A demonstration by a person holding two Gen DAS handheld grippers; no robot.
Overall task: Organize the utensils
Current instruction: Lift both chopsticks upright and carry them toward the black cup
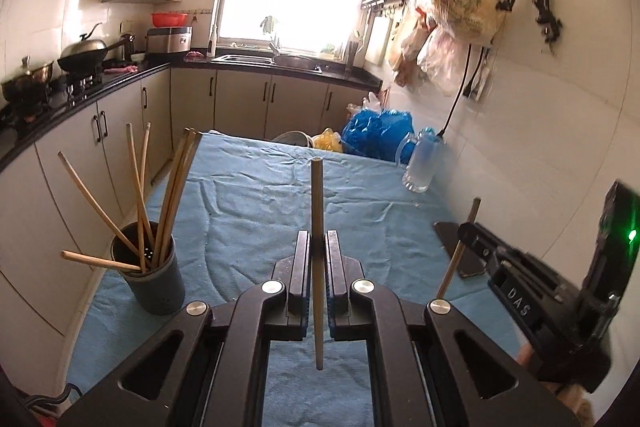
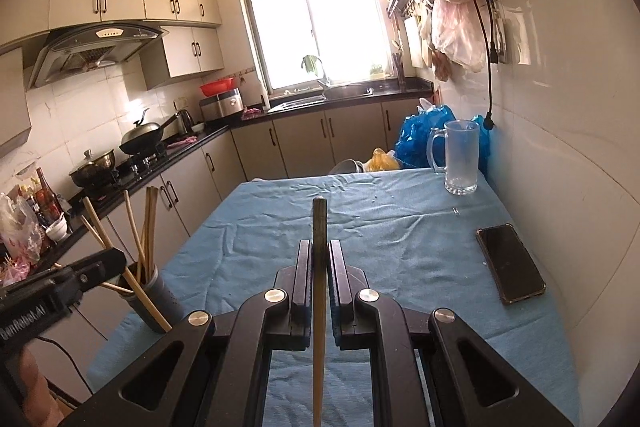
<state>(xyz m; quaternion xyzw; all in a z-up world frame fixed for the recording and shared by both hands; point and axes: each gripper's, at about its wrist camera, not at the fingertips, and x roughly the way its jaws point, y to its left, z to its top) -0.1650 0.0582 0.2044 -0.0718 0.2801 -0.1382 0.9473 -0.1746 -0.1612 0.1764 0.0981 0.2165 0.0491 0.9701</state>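
My left gripper (image 1: 318,243) is shut on a wooden chopstick (image 1: 317,199) held upright above the blue tablecloth (image 1: 260,195). My right gripper (image 2: 319,251) is shut on another wooden chopstick (image 2: 319,223), also upright. The right gripper also shows at the right of the left wrist view (image 1: 466,231) with its chopstick (image 1: 456,259). A dark grey utensil holder (image 1: 156,279) with several chopsticks stands at the table's left edge, to the left of both grippers. In the right wrist view the holder (image 2: 158,295) is partly hidden by the left gripper (image 2: 108,259).
A glass mug (image 2: 460,159) stands at the table's far right. A black phone (image 2: 510,263) lies near the right edge by the wall. Blue bags (image 2: 426,135) sit beyond the table. Kitchen counter and cabinets (image 1: 92,131) run along the left.
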